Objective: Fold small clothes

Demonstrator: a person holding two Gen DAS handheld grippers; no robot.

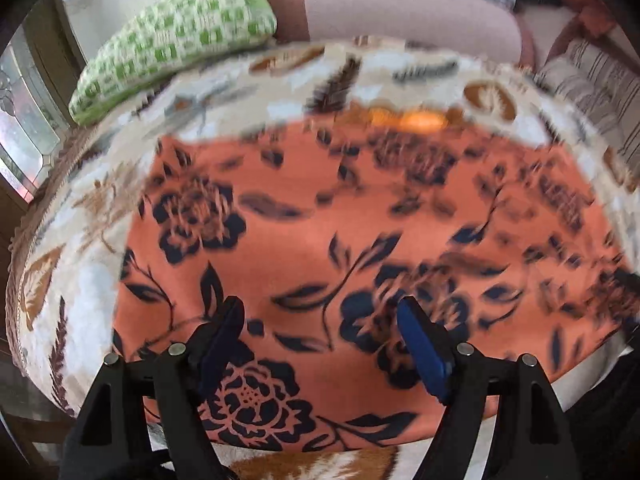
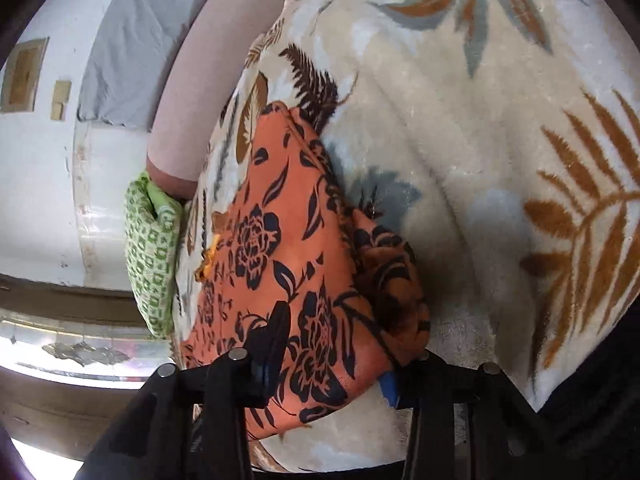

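Observation:
An orange garment with dark blue flowers (image 1: pixel 320 216) lies spread flat on a leaf-patterned blanket (image 1: pixel 100 208). My left gripper (image 1: pixel 320 316) hovers over the garment's near part, open, its blue-padded fingers (image 1: pixel 416 332) wide apart with nothing pinched. In the right wrist view the same garment (image 2: pixel 280 216) lies with a bunched fold (image 2: pixel 392 280) along its right side. My right gripper (image 2: pixel 332 356) straddles its near corner: the left finger (image 2: pixel 278 328) is on top of the cloth and the right one's blue pad (image 2: pixel 388 390) peeks out beneath the edge. The pads stand apart.
A green-and-white checked pillow (image 1: pixel 172 40) lies at the blanket's far left, beside a pink bolster (image 1: pixel 400 12). A striped cushion (image 1: pixel 592 88) sits far right. The blanket (image 2: pixel 480 140) stretches wide to the garment's right. A white wall (image 2: pixel 40 200) and a grey pillow (image 2: pixel 132 52) lie beyond.

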